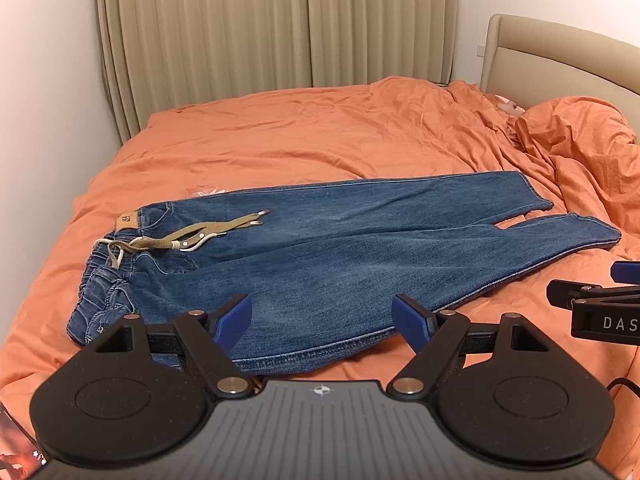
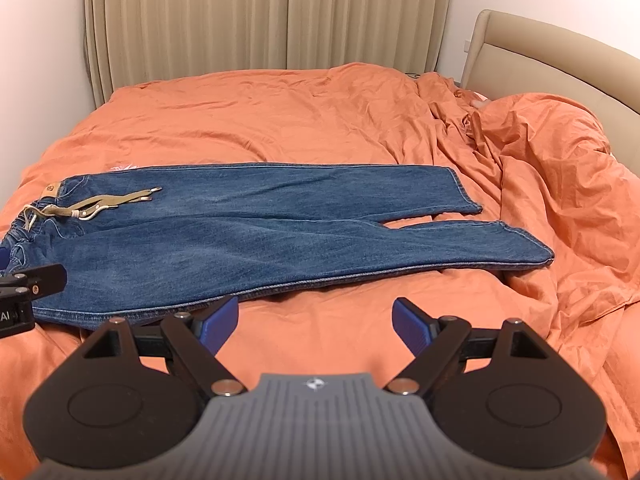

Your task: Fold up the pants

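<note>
Both jaws gape wide and empty as the left gripper [image 1: 322,322] and right gripper [image 2: 316,322] hover at the near edge of blue jeans [image 1: 320,248], spread flat on an orange-covered bed [image 1: 300,140]. Folding appears unstarted; next, probably, pinching that near seam.

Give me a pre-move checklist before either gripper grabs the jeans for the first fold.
1. Blue denim jeans lie flat on the orange bedsheet: ok.
2. Legs side by side, hems nearly together: ok.
3. Left gripper jaws open, empty: ok.
4. Right gripper jaws open, empty: ok.
5. Khaki drawstring tucked away from the fold: not ok, it lies loose on the denim.
6. Anything under the jeans: cannot tell.
</note>
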